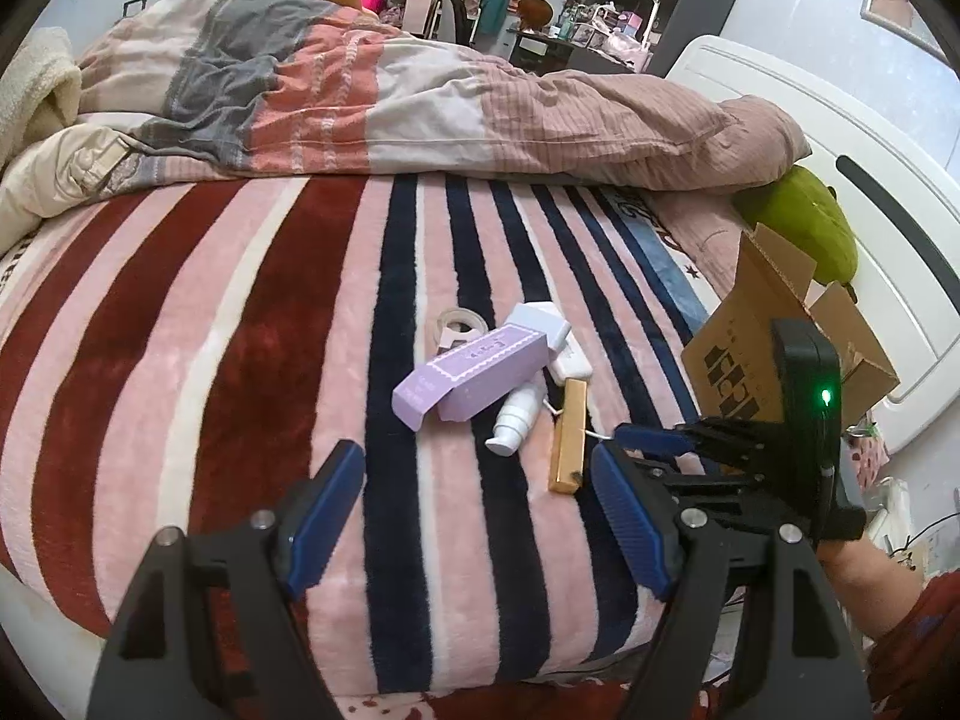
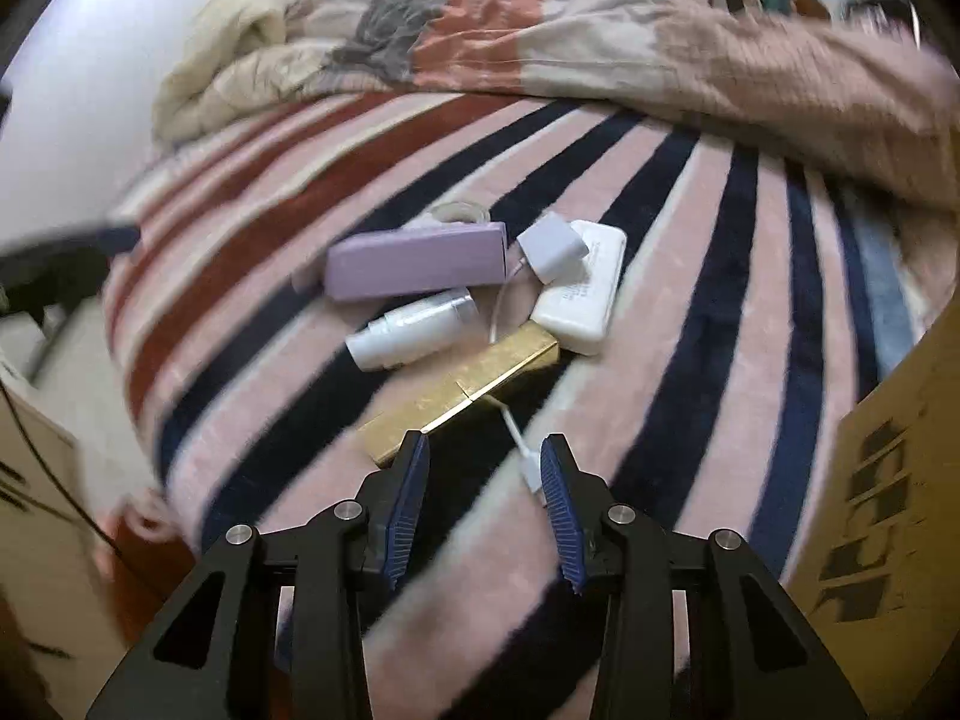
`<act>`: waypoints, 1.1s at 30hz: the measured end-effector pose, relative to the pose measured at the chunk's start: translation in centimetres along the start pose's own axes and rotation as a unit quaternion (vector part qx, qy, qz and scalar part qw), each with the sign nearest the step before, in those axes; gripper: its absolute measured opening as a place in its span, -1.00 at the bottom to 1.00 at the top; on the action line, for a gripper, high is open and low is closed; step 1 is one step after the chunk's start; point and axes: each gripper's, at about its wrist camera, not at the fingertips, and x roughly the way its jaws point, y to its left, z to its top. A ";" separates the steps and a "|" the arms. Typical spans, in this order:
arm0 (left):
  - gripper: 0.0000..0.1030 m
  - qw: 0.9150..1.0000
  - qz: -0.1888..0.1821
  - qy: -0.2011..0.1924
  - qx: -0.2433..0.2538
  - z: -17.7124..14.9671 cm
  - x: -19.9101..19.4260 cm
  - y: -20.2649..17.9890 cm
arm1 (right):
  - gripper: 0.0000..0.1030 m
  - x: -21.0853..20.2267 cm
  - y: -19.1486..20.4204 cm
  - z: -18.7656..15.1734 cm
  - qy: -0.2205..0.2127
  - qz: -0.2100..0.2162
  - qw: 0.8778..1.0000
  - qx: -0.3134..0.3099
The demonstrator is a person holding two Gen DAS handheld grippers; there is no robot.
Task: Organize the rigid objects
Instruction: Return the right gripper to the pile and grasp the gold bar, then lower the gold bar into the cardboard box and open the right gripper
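Observation:
A small pile lies on the striped blanket: a purple box (image 1: pixel 471 375) (image 2: pixel 417 261), a white pump bottle (image 1: pixel 516 420) (image 2: pixel 414 330), a gold box (image 1: pixel 569 443) (image 2: pixel 462 390), a white power bank (image 1: pixel 570 363) (image 2: pixel 582 294), a pale charger plug (image 1: pixel 537 318) (image 2: pixel 549 246) and a tape roll (image 1: pixel 459 324). My left gripper (image 1: pixel 477 516) is open and empty, in front of the pile. My right gripper (image 2: pixel 485 501) is open and empty just short of the gold box, beside a white cable end (image 2: pixel 531 471). It also shows in the left wrist view (image 1: pixel 660 441).
An open cardboard box (image 1: pixel 774 336) (image 2: pixel 888 492) stands on the bed at the right. A rumpled quilt (image 1: pixel 360 96) lies across the far side. A green plush (image 1: pixel 804 222) sits by the white headboard (image 1: pixel 870 192). The bed edge is close below the grippers.

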 end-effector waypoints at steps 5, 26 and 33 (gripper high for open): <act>0.47 1.000 0.005 0.004 0.000 -0.1 -0.1 0.3 | -0.32 1.9 0.0 0.6 -0.008 0.027 0.999 0.047; 0.47 1.000 0.002 0.017 0.004 -0.3 0.7 -0.1 | -0.62 1.5 1.7 -1.0 0.033 -0.005 0.996 -0.084; 0.47 1.000 -0.022 0.007 0.008 1.2 0.5 -1.6 | -0.74 -1.3 3.8 0.1 -0.013 0.003 0.990 -0.140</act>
